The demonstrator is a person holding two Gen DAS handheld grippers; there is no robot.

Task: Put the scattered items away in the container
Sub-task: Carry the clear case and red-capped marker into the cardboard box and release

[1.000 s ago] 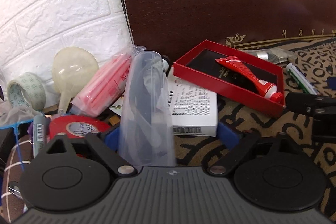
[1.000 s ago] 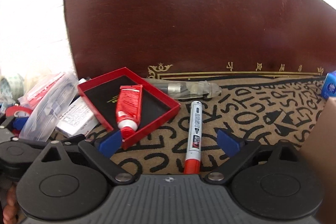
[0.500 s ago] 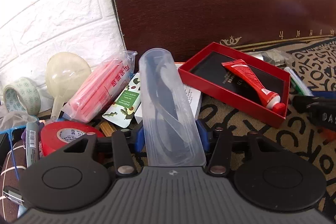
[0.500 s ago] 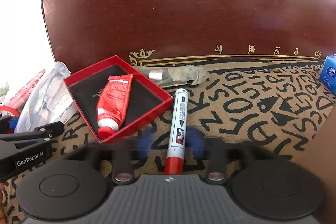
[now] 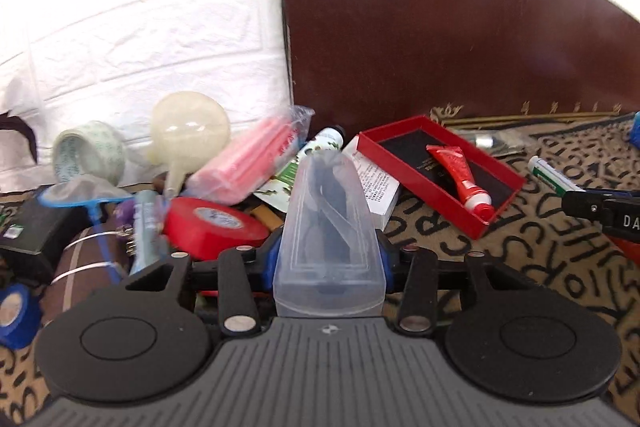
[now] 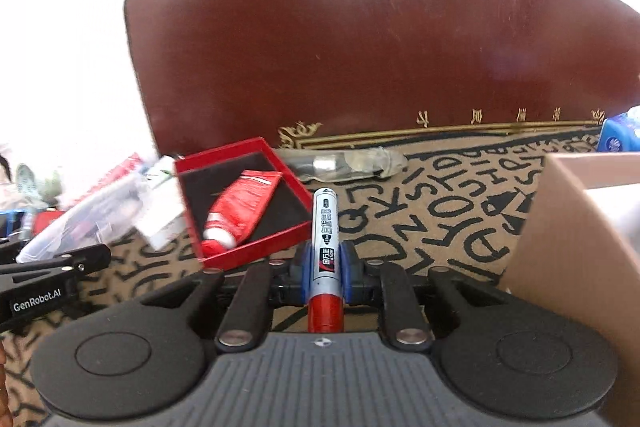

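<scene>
Left claw closing on clear plastic case: light, stiff, slippery, gripped at near end. Right claw closing on marker, held mid-barrel. Red box just ahead-left.

A clear plastic case looked smooth and translucent. The dark wooden board shone glossy. The red box seemed matt card, the patterned mat woven cloth.
</scene>
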